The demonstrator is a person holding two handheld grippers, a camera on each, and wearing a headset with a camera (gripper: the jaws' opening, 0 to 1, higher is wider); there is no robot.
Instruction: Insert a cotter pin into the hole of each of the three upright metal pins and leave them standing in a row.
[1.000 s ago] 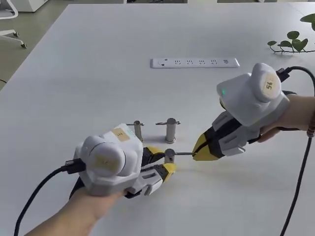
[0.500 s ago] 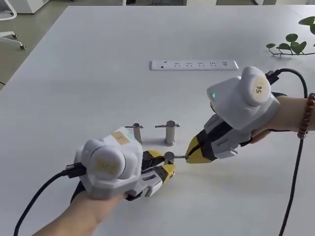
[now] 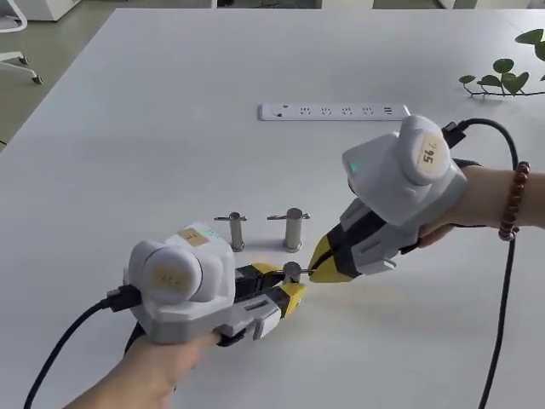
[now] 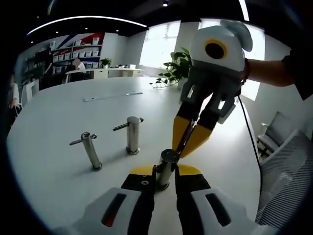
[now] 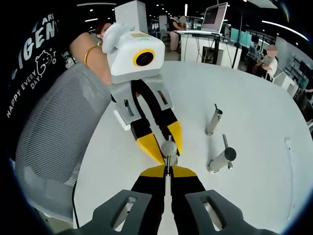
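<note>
Third and last fitting. The near metal pin stood upright on the table, with the left gripper clamped shut on its shaft below the head. The right gripper was pinched closed on the cotter pin, held roughly level, its long axis aimed at the head from the right. Tip met the head; entry into the hole could not be told. The two other metal pins stood just behind, each already crossed. Judged: the push would depend on lining up with the hole.
</note>
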